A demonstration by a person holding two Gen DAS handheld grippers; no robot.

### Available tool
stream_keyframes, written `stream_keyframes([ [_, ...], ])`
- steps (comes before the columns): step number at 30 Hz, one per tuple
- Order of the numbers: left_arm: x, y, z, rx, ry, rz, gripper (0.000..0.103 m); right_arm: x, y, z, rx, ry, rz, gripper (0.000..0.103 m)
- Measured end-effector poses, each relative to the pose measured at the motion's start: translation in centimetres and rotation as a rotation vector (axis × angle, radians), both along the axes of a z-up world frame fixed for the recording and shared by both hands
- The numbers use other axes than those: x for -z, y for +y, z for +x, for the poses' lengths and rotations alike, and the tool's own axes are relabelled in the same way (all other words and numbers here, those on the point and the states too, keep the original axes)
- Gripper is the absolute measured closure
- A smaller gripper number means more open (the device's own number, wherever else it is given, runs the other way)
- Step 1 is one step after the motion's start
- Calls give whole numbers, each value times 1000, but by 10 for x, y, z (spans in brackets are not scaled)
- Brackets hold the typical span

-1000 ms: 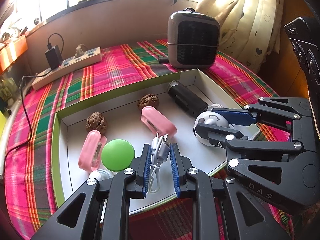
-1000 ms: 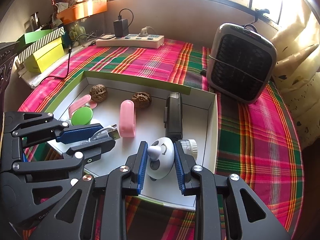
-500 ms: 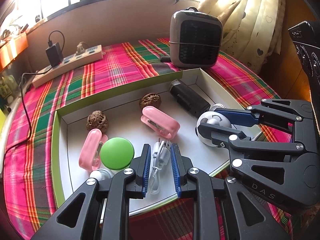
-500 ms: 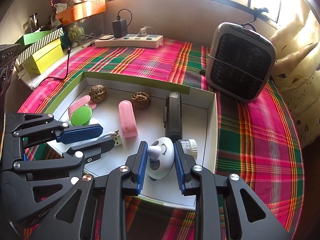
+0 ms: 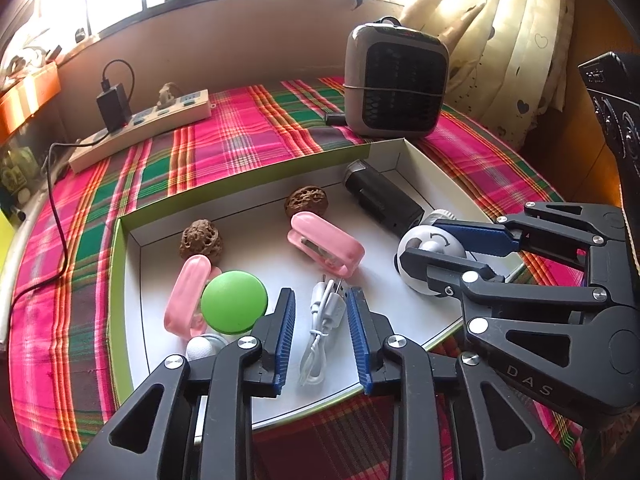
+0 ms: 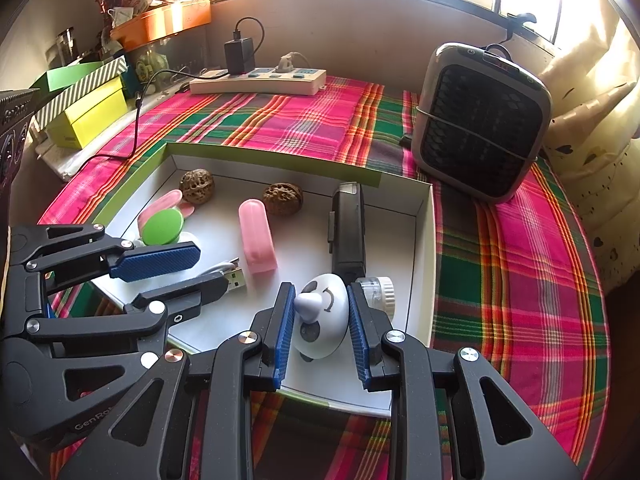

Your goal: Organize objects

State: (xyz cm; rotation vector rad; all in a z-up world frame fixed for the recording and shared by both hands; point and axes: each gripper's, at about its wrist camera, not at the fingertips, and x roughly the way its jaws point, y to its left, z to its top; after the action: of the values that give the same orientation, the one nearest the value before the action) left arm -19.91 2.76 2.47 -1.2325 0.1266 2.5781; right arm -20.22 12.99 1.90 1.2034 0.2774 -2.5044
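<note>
A white box (image 5: 132,280) with green outer walls lies open on the plaid cloth. Inside, a coiled white USB cable (image 5: 322,332) lies flat at 6 o'clock, a green disc (image 5: 234,302) overlapping a pink clip (image 5: 186,294) at 8, two walnuts (image 5: 201,239) toward 11 and 12, a second pink clip (image 5: 326,246) mid-box, a black cylinder (image 5: 382,198) at 2, and a white domed toy (image 6: 320,316) at 4.

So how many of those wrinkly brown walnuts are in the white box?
2. One walnut lies near the box's back left corner, beside a pink clip; the other walnut sits mid-back, just behind the second pink clip. None seems hidden.
</note>
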Motion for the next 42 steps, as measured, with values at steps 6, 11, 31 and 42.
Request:
stream_keyframes([
  [6,-1,0,3,-1,-2,0,74,0,0,1,6,-7,-6,68],
  [11,-1,-2,4,-4,-3,3,74,0,1,2,10,-10,-1,68],
  [31,-15,-8,32,-60,52,-15,74,-11,3,23,45,19,-41,62],
  [42,-25,-16,65,-135,116,-28,74,-18,4,47,69,51,-69,61],
])
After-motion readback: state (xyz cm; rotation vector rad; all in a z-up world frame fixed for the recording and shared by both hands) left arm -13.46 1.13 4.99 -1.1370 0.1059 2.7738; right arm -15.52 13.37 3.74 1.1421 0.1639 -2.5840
